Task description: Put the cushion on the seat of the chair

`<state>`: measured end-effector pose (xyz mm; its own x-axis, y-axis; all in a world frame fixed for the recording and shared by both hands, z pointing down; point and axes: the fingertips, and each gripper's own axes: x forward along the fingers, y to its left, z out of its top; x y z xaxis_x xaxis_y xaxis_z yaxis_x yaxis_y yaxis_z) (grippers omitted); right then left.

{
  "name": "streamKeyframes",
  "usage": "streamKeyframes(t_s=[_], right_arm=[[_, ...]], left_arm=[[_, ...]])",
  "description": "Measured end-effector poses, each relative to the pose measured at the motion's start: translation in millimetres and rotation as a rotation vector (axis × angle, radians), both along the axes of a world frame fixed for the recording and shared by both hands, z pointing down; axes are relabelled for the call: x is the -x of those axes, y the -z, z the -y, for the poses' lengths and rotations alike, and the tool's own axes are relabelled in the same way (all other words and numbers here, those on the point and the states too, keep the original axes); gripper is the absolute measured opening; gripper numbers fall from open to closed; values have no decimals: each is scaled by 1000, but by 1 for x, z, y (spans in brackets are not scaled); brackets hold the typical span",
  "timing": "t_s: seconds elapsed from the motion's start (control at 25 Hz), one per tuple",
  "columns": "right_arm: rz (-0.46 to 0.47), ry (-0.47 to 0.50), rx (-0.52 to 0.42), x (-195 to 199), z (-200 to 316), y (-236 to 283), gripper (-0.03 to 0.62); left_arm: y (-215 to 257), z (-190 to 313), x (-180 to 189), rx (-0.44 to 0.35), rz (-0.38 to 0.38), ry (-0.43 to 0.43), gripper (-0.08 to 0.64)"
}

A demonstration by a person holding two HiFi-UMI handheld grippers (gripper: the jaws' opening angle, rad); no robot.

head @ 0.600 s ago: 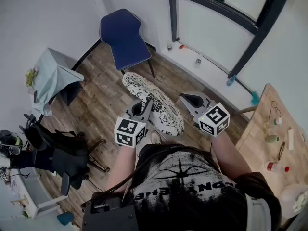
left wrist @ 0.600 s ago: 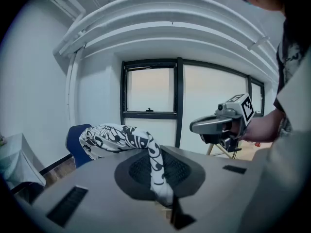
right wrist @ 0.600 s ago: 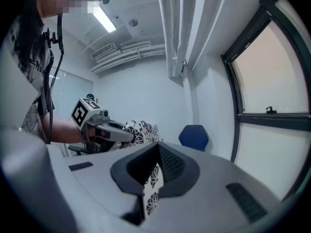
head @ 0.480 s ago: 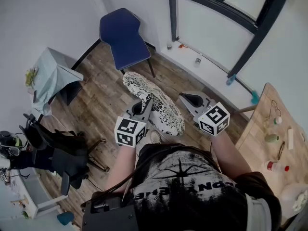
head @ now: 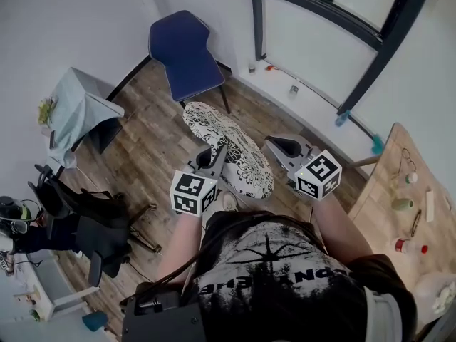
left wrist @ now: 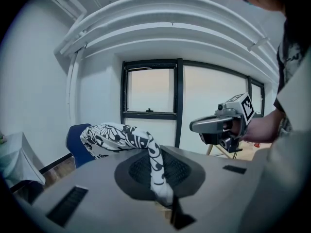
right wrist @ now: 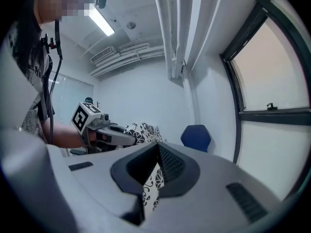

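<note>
A lived-in room: wood-plank floor (head: 153, 144), blue chair (head: 182, 52), cluttered wooden table (head: 385, 191).

The cushion (head: 231, 152) — round, white with a black flower pattern — is hanging above the wooden floor (head: 153, 144), pinched at one edge by the left hand-held gripper (head: 214, 157) and at the other by the right hand-held gripper (head: 275, 147). The blue chair (head: 187, 59) is standing upright near its far end — against the wall (head: 85, 27).
</note>
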<state>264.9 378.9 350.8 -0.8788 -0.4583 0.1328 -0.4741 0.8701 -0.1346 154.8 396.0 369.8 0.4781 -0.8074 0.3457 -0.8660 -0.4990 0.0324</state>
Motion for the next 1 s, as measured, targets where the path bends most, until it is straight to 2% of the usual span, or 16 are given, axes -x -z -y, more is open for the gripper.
streamKeyframes(t_s=[0.6, 1.0], right_arm=[[-34, 12, 3, 0, -9, -12, 17], [-54, 11, 16, 11, 9, -21, 17]], left_arm=[[-7, -5, 1, 7, -2, 17, 28], [-17, 15, 6, 18, -27, 7, 28]])
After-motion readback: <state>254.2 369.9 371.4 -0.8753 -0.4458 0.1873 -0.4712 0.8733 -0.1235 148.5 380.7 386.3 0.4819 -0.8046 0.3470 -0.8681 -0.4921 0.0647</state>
